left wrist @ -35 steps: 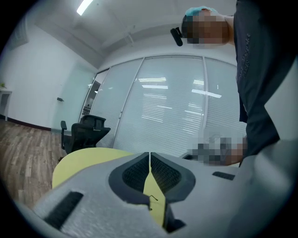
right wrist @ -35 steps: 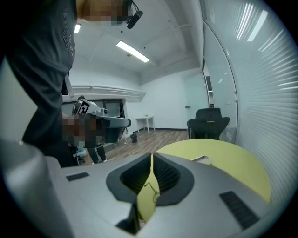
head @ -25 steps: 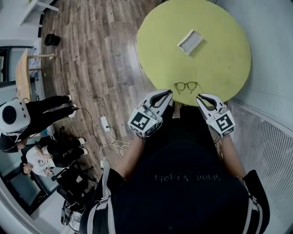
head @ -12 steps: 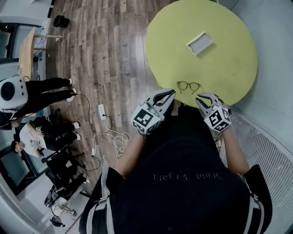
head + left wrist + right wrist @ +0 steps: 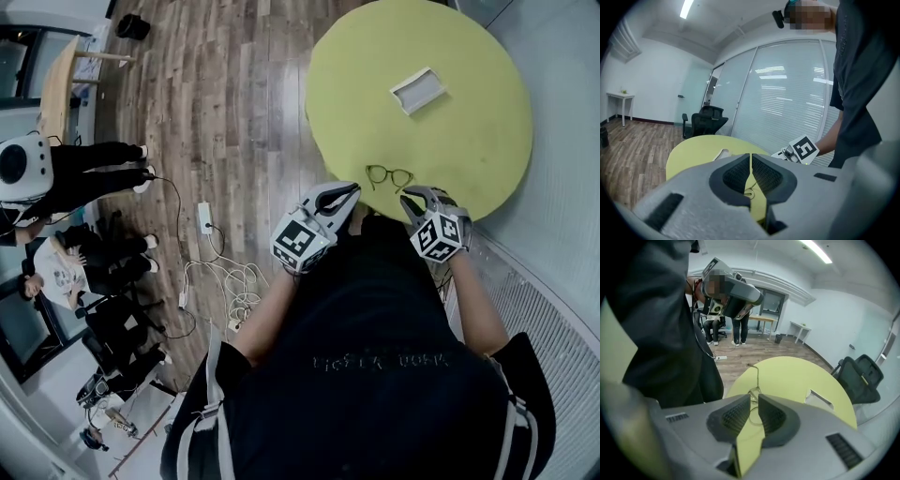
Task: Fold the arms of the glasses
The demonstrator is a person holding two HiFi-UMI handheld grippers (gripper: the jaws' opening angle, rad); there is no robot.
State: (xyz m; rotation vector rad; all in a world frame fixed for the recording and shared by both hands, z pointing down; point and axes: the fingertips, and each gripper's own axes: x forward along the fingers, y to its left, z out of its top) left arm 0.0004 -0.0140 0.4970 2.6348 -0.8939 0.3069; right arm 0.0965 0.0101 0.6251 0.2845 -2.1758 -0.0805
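Note:
Dark thin-rimmed glasses [image 5: 389,176] lie with arms unfolded near the front edge of the round yellow-green table [image 5: 469,141]. My left gripper [image 5: 345,191] hovers just off the table's edge, left of the glasses, its jaws shut on nothing. My right gripper [image 5: 414,198] is at the edge just right of the glasses, its jaws a narrow gap apart and empty. In the left gripper view [image 5: 750,157] a bit of the glasses [image 5: 749,192] shows below the pads. In the right gripper view [image 5: 754,398] the glasses [image 5: 757,378] lie just ahead with one arm sticking up.
A white rectangular tray [image 5: 417,90] lies farther back on the table. People [image 5: 66,272] sit and stand at the left, beside cables [image 5: 225,272] on the wooden floor. A black office chair [image 5: 705,122] stands beyond the table. Blinds [image 5: 553,309] run along the right.
The right gripper has drawn in closer to the table edge and the glasses. The left gripper has barely moved. The head view has shifted a little.

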